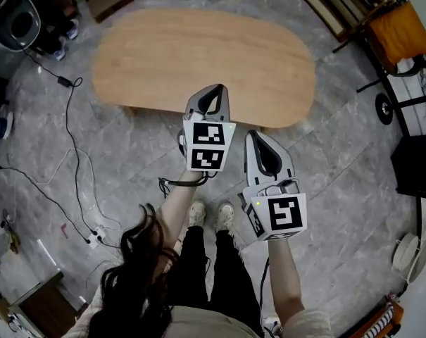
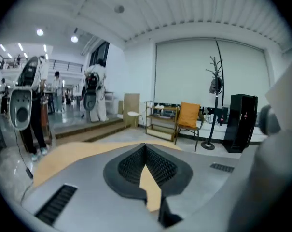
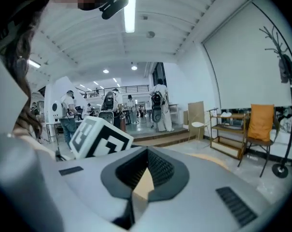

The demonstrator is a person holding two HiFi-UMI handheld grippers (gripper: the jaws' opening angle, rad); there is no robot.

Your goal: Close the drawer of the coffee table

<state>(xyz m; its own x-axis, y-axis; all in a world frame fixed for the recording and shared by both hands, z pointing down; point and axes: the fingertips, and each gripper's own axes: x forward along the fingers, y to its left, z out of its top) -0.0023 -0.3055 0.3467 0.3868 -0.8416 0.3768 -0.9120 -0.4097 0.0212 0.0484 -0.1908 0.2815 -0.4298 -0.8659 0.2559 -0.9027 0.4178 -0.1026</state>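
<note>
The coffee table (image 1: 198,55) has an oval, bare wooden top and stands on the grey floor ahead of me. From above, no drawer front shows along its near edge. My left gripper (image 1: 216,89) hangs in the air over that near edge, shut and holding nothing. My right gripper (image 1: 255,135) is just right of it and closer to me, also shut and empty. In the left gripper view the jaws (image 2: 146,146) meet at a point, with the tabletop (image 2: 63,153) beyond. In the right gripper view the tips (image 3: 147,150) touch too, and the left gripper's marker cube (image 3: 100,137) sits to their left.
Cables (image 1: 72,153) and a power strip (image 1: 93,239) lie on the floor at left. An orange chair (image 1: 399,30) and a black cabinet (image 1: 417,164) stand at right, a white fan (image 1: 408,252) lower right. My shoes (image 1: 213,213) are just short of the table.
</note>
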